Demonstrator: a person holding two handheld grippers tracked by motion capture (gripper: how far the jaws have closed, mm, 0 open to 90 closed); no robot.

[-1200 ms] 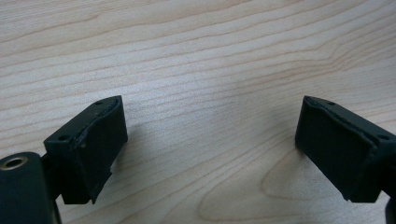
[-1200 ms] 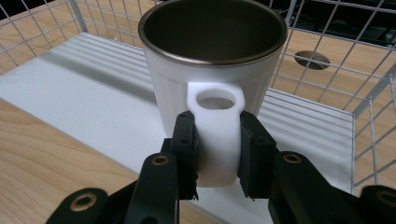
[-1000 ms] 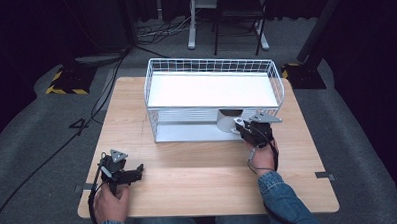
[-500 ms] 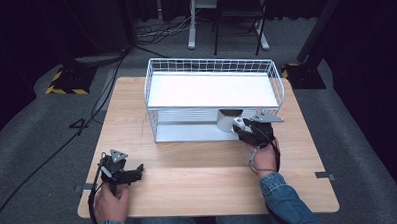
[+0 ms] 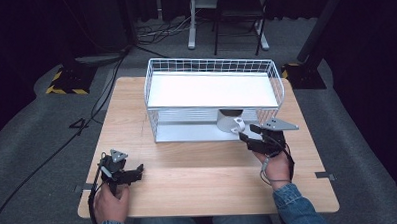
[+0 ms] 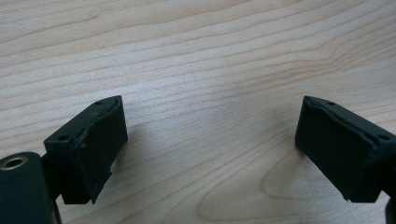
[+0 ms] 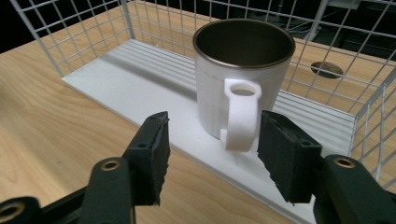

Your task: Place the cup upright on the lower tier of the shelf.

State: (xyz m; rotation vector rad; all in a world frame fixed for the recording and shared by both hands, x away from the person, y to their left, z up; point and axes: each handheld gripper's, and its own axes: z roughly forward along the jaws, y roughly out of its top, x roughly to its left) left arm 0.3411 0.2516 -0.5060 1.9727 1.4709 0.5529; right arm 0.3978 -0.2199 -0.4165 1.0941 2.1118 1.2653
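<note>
A white mug with a dark inside is sitting in a white wire basket. Pale, wavy-grained wood is showing on the table. The grippers' jaws are showing black.

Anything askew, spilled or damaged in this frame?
Nothing stands out. The white mug stands upright and empty on the lower shelf of the wire rack; the right gripper sits open at its handle, and the left gripper is open over bare tabletop.

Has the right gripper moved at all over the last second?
No. In the high view the right gripper sits at the same spot by the front edge of the wire rack, fingers open toward the mug's handle.
</note>
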